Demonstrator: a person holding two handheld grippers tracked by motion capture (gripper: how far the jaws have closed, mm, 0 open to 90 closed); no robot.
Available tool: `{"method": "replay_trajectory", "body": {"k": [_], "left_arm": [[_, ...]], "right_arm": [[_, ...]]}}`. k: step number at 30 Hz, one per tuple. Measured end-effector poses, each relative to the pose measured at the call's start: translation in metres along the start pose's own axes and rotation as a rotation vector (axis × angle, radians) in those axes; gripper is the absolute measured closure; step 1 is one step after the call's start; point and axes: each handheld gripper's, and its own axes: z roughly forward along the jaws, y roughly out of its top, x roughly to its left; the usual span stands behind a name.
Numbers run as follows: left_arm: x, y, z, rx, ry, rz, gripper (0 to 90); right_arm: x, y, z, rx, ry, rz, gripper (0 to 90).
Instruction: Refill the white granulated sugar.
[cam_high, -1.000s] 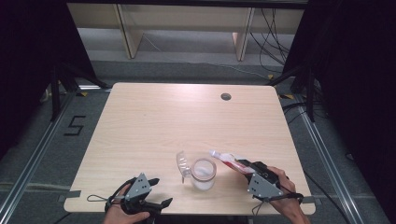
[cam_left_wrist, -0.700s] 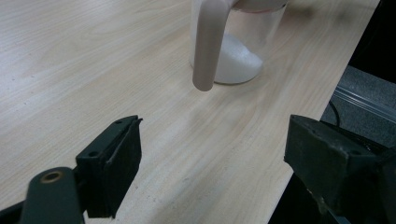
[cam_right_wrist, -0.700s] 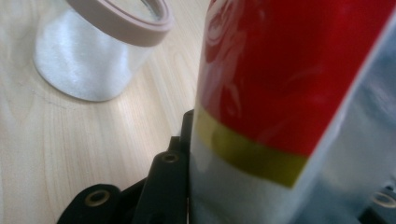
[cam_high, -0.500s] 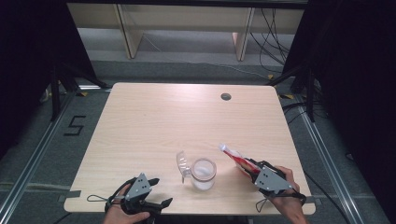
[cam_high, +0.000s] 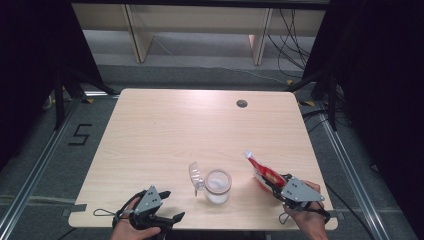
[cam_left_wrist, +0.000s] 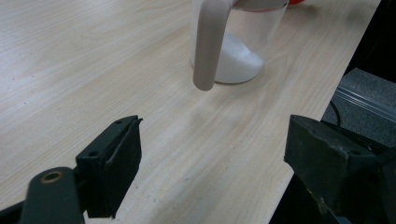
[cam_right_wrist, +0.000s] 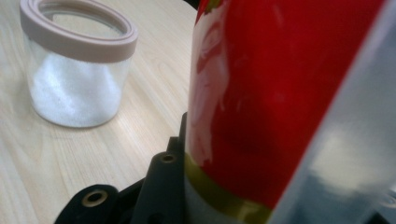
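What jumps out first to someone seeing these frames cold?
The red pouch clamped in the right gripper, angled up over the table's near right corner. Just left of it stands a clear jar holding white powder, its lid hinged open. The left gripper rests open at the near edge of the table, holding nothing.

Jar (cam_high: 218, 185) left of pouch (cam_high: 261, 170)
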Motion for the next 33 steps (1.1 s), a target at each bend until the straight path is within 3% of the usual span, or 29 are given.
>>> {"method": "replay_trajectory", "body": {"k": [1, 2, 8, 11, 13, 22, 28, 33], "left_arm": [[0.0, 0.0, 0.0, 0.0, 0.0, 0.0, 18.4], [0.002, 0.0, -0.001, 0.023, 0.011, 0.025, 18.5], [0.001, 0.0, -0.001, 0.009, 0.006, 0.009, 18.4], [0.002, 0.0, -0.001, 0.023, 0.014, 0.024, 18.4], [0.001, 0.0, 0.0, 0.006, 0.007, 0.008, 18.5], [0.001, 0.0, -0.001, 0.008, 0.007, 0.014, 18.5], [0.002, 0.0, -0.001, 0.023, 0.013, 0.027, 18.4], [0.002, 0.0, -0.001, 0.02, 0.013, 0.021, 18.4]], "right_arm": [[0.0, 0.0, -0.001, 0.001, 0.003, 0.009, 73.6], [0.0, 0.0, -0.002, -0.002, 0.002, 0.017, 73.3], [-0.002, -0.003, -0.007, -0.027, -0.016, 0.088, 71.8], [-0.002, -0.004, -0.008, -0.032, -0.026, 0.104, 70.9], [-0.002, -0.003, -0.009, -0.03, -0.024, 0.1, 69.5], [0.0, -0.002, -0.012, -0.038, -0.052, 0.128, 63.1], [0.001, -0.001, -0.013, -0.031, -0.039, 0.135, 60.8], [0.001, -0.002, -0.012, -0.028, -0.064, 0.158, 54.1]]}}
